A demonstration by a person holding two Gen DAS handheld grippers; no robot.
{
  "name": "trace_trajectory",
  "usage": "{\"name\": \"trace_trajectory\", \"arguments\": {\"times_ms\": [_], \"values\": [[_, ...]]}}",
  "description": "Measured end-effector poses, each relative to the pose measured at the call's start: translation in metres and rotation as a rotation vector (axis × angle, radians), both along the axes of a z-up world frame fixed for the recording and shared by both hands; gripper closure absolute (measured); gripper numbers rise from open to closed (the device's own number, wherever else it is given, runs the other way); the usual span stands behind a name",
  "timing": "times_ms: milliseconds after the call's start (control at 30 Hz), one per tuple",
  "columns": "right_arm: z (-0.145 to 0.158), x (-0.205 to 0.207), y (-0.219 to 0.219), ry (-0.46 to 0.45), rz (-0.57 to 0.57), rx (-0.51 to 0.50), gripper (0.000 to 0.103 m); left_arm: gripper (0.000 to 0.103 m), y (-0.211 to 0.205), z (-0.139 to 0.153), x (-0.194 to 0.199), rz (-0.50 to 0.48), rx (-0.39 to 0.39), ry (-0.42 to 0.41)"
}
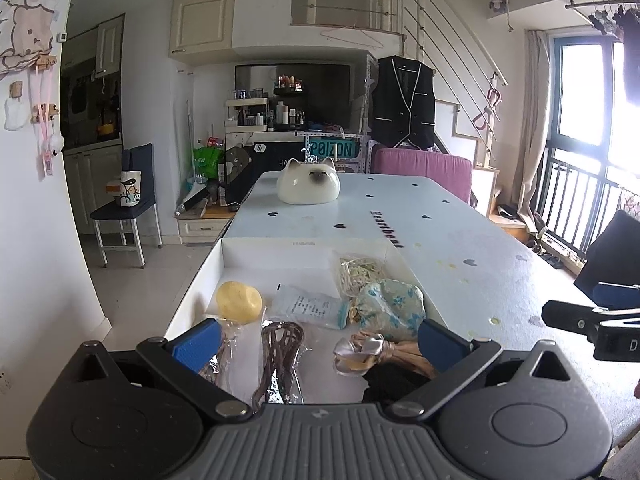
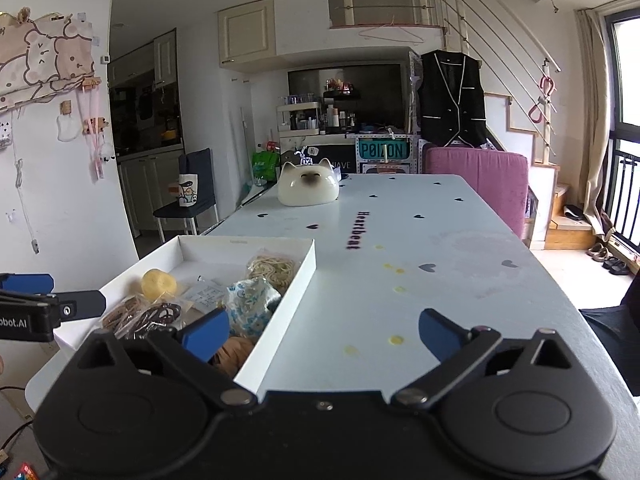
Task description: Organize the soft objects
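Left claw: the left claw [image 1: 316, 340] is spread wide and empty, poised over the near end of the white box [image 1: 256, 250].
Right claw: the right claw [image 2: 324, 336] is likewise spread and empty, straddling the box's right wall above the counter [image 2: 460, 264].
Soft objects: the yellow sponge [image 1: 239, 301], floral pouch [image 1: 390, 308], satin scrunchie [image 1: 360, 352], bagged brown cords [image 1: 280, 356], noodle-like bundle [image 1: 358, 272] and paper sachet [image 1: 308, 306] all lie inside the box.
Progress: seemingly gathered; nothing soft remains loose on the counter.
View difference: the left view shows the scrunchie clearly; the right view shows yellow specks [image 2: 394, 340] beside the box.
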State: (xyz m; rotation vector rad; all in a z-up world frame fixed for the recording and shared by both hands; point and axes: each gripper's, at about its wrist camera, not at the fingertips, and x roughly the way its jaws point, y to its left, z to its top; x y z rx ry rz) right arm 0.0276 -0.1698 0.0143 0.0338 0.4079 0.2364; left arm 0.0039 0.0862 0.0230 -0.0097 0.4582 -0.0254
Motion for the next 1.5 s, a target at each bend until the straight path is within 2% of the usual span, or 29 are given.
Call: {"name": "trace_trajectory", "arguments": {"times_ms": [1500], "values": [[0.0,-0.013,-0.002,-0.024,-0.017,-0.026,0.0,0.0,-0.008,-0.006,-0.009,-0.022,0.003,-0.007]]}}
